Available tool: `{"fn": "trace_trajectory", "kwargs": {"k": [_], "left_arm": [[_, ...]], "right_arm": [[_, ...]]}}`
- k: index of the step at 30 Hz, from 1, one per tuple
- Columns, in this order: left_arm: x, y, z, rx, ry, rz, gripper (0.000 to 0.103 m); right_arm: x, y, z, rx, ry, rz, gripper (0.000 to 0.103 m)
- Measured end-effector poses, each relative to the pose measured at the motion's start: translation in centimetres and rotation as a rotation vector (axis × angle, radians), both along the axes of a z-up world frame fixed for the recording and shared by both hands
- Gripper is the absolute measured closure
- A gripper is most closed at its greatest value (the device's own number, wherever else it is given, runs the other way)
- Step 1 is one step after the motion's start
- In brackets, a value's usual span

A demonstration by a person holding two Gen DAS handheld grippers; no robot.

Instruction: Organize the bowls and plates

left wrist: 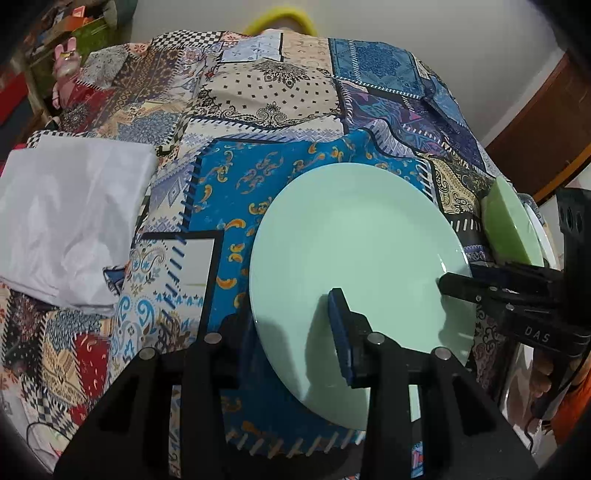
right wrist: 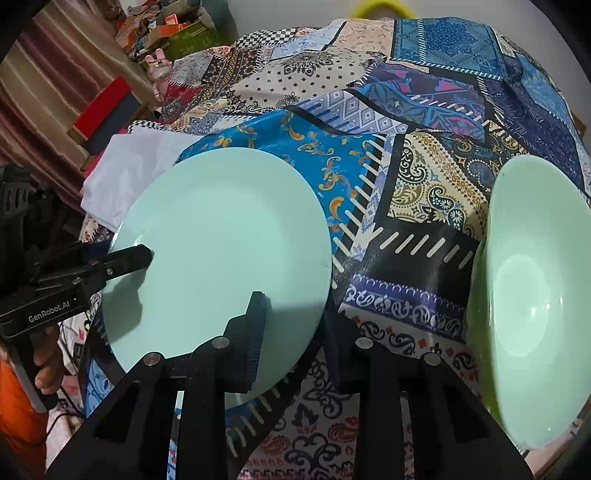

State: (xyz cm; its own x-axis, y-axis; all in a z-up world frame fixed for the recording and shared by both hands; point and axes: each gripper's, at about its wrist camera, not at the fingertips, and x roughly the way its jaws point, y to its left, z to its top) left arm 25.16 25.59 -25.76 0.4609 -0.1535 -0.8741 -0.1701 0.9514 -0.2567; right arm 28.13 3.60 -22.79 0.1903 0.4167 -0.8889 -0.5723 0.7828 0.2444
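patchwork tablecloth (left wrist: 280,92), white wall (left wrist: 424,26), curtain (right wrist: 44,110)

You see a table under a patchwork cloth (left wrist: 280,96), a pale wall (left wrist: 443,29) behind, perhaps a wooden door (left wrist: 546,122).

"GenRobot.AI" on left claw (right wrist: 147,254); "DAS" on right claw (left wrist: 443,284)

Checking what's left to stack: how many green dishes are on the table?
2: a plate held by both tongs on the patterned cloth, and a bowl to its right. Others may be hidden out of view.
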Motion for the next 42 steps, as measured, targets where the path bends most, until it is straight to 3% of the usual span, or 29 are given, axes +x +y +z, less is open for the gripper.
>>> {"fn": "trace_trajectory", "kwargs": {"k": [13,33,42], "left_arm": [[-4.1,-2.2,2.4,-0.02,-0.02,0.002,0.066],[-9.8,-10.1,9.5,0.002,-0.123,-0.06,0.066],[-11.8,-13.9,10.7,-0.009,-0.144,-0.097,0.066]], "right_arm": [[-2.8,-2.2,2.3,0.062,-0.051,0.013,0.077],[-8.7,-9.7,7.9,0.143,-0.168,-0.038,0.077],[-10.9,-13.6,9.0,0.165,-0.192,-0.086,0.077]]}}
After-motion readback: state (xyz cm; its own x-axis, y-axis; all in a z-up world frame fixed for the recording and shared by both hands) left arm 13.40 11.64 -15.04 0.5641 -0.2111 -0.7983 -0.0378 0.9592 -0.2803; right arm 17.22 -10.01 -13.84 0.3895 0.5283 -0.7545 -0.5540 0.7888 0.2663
